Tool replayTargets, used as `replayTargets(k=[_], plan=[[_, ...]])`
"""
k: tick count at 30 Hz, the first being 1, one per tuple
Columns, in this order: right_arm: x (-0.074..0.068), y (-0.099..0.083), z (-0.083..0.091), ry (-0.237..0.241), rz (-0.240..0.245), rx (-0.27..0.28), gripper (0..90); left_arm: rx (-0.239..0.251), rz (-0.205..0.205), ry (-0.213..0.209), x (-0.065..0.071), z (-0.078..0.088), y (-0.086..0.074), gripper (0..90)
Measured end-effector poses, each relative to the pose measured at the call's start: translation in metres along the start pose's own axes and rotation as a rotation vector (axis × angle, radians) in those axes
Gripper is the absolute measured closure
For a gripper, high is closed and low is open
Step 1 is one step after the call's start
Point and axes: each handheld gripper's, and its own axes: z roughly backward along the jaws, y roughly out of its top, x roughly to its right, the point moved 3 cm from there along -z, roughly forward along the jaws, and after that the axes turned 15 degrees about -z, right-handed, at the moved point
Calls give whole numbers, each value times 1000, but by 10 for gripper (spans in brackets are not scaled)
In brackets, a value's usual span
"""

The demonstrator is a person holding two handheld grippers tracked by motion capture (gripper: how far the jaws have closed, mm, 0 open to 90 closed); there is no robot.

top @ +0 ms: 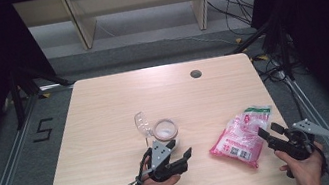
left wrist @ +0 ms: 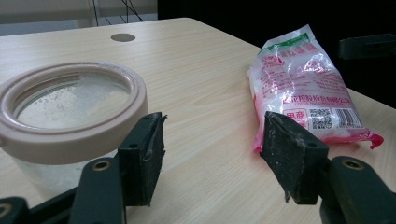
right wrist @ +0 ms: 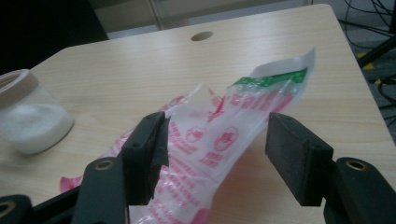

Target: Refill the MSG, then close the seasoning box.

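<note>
An open jar (top: pixel 165 130) with a pale pink rim and white powder inside stands near the middle of the table. My left gripper (top: pixel 179 149) is open just in front of it, with nothing between its jaws; in the left gripper view the jar (left wrist: pixel 70 116) sits beside the left jaw of this gripper (left wrist: pixel 212 158). A pink-and-white plastic bag (top: pixel 241 135) lies to the right. My right gripper (top: pixel 270 130) is at the bag's right edge. In the right gripper view its jaws (right wrist: pixel 215 154) stand wide apart around the bag's raised, opened end (right wrist: pixel 224 126) without pressing on it.
A clear plastic lid (top: pixel 141 122) lies just left of the jar. The wooden table (top: pixel 104 107) has a round cable hole (top: pixel 195 73) near its far edge. Black stands and cables line the floor on both sides.
</note>
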Motion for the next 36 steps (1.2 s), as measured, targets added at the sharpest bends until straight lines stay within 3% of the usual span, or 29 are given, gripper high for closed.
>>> replayTargets(k=[8,9,10,12,14,16,17,19,21,22,24,27,29,31,33,36], plan=[[-18,-5,6,40,49,19,317,1,-1,23,-5,10,1,381],[-19,-5,7,32,72,9,312,8,0,32,-5,12,2,382],[-20,-5,7,62,94,18,309,6,1,36,-6,14,2,382],[-25,-9,8,49,68,5,302,3,1,49,-7,17,3,382],[-25,-9,8,46,98,-3,302,7,-17,50,-9,20,3,382],[-26,-9,9,69,107,4,302,1,-3,56,-9,22,3,382],[-28,-9,10,48,104,-5,302,2,-4,58,-9,22,3,382],[-29,-10,10,67,99,-11,300,2,-25,54,-11,24,3,382],[-29,-10,10,51,127,-11,297,-4,-17,52,-11,25,3,382],[-33,-13,11,50,75,-30,297,-4,-2,51,-11,26,2,382],[-34,-13,9,79,95,-6,290,-6,-13,57,-13,28,3,384],[-33,-13,10,69,135,-23,287,-5,-28,60,-15,30,2,387],[-37,-15,10,82,107,-34,281,2,-13,57,-16,33,3,390],[-36,-15,10,71,139,-46,281,-2,-17,59,-20,39,3,401],[-35,-15,8,76,150,-21,282,-7,-22,79,-23,44,3,414],[-36,-15,10,74,133,-42,282,-5,-26,89,-26,49,3,434]])
